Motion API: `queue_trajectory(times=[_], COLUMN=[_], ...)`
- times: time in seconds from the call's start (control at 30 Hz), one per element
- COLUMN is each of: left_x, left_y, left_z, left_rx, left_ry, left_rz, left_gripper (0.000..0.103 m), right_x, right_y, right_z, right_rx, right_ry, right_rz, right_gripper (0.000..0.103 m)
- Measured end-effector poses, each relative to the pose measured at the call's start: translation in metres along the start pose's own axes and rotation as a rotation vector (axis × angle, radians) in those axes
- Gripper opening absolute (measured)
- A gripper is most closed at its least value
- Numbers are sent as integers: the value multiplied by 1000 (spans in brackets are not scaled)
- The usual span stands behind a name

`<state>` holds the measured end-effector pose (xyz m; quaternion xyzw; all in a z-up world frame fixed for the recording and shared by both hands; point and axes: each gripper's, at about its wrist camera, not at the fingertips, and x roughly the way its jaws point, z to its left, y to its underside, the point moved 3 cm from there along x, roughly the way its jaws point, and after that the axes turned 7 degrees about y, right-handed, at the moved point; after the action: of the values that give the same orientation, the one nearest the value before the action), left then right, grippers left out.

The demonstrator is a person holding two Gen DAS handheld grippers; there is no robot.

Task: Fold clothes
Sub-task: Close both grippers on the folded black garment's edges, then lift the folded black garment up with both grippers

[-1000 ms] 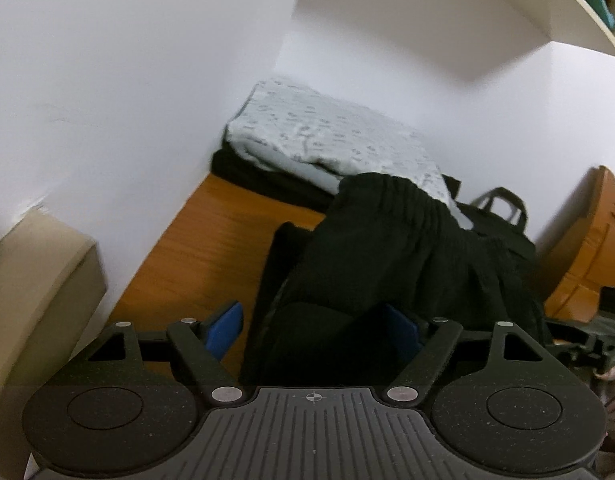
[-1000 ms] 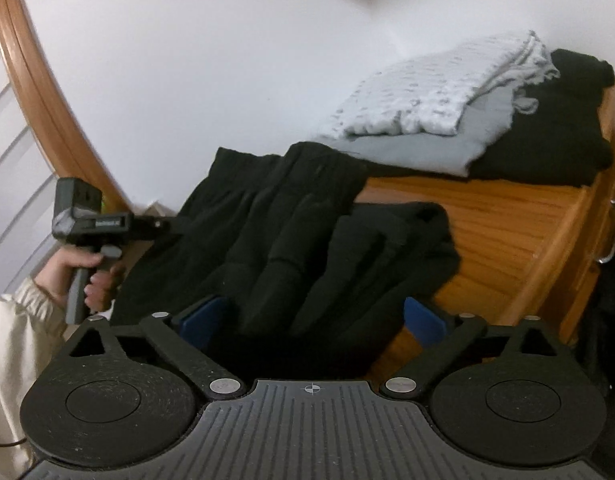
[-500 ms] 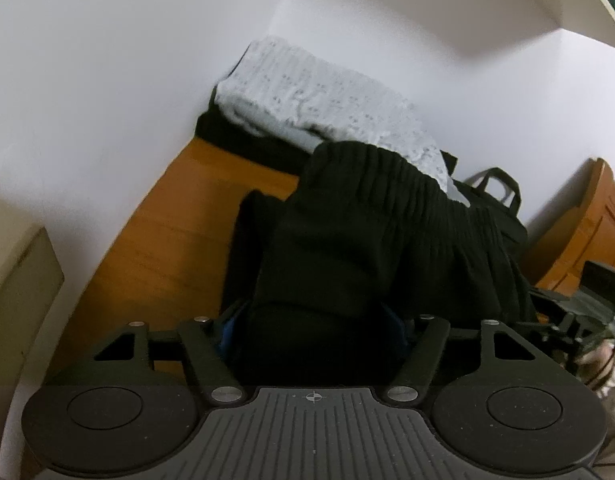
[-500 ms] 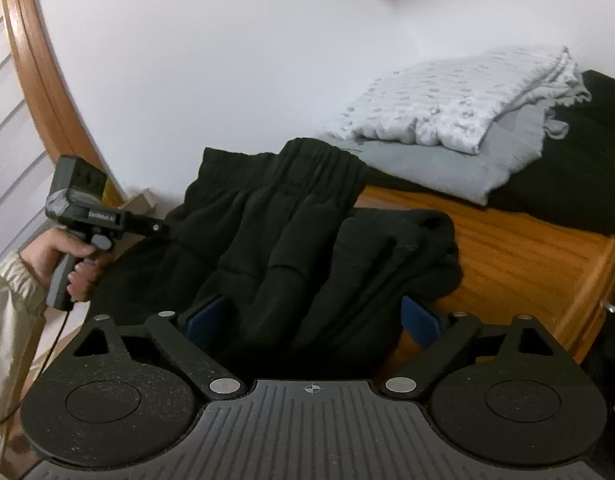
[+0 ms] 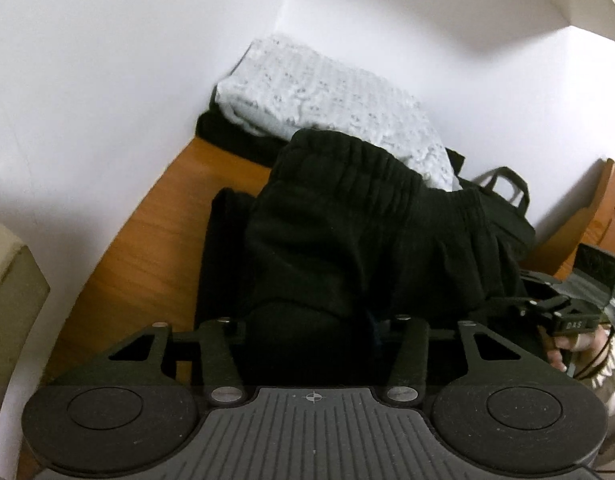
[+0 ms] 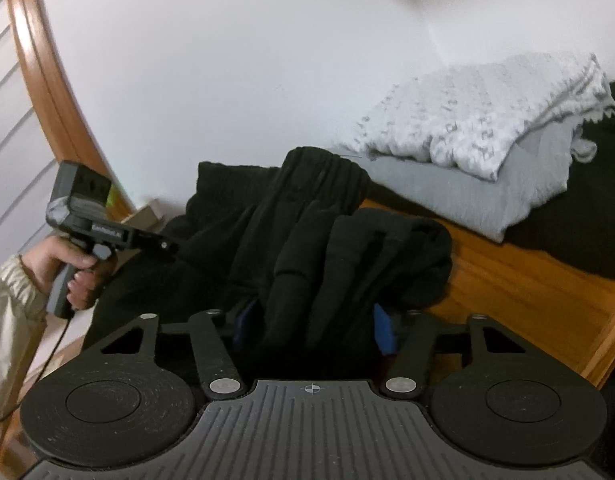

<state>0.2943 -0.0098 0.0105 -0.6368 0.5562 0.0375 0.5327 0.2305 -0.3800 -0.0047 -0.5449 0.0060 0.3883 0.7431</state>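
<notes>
Black trousers with an elastic waistband lie bunched on a wooden top. In the left wrist view my left gripper has its jaws closing on a thick fold at the near edge, and the cloth hides its pads. The right wrist view shows the same trousers. My right gripper is closing too, and its blue pads press a bundle of black fabric from both sides. Each gripper shows in the other's view, the right one and the left one, held by a hand.
A folded stack sits at the back by the wall: a white patterned piece on a grey one on black cloth. A dark bag handle rises behind the trousers. A beige box stands at the left.
Both pairs of jaws have narrowed from wide open onto the black fabric. The right gripper has slid sideways and closer to the trousers. The left gripper has pushed slightly further into the cloth.
</notes>
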Motion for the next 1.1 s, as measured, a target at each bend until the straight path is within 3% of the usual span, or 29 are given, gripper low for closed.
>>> queue_trajectory(times=[0.2,0.6,1.1], left_x=[-13,-46,-42], left_y=[2,7,-39], left_z=[-11,-46,-65], left_rx=[25,93,140], left_ry=[-11,-17,-23], left_rz=[-78,-296,-468], left_gripper=[38,34,33], right_x=[-7,-23,-28], right_y=[-4,-26,-90], right_z=[9,36,47], right_rx=[-84,-303,-512], right_ry=[1,15,51], right_rz=[-64,-211,-377], right_gripper=[46,43,40])
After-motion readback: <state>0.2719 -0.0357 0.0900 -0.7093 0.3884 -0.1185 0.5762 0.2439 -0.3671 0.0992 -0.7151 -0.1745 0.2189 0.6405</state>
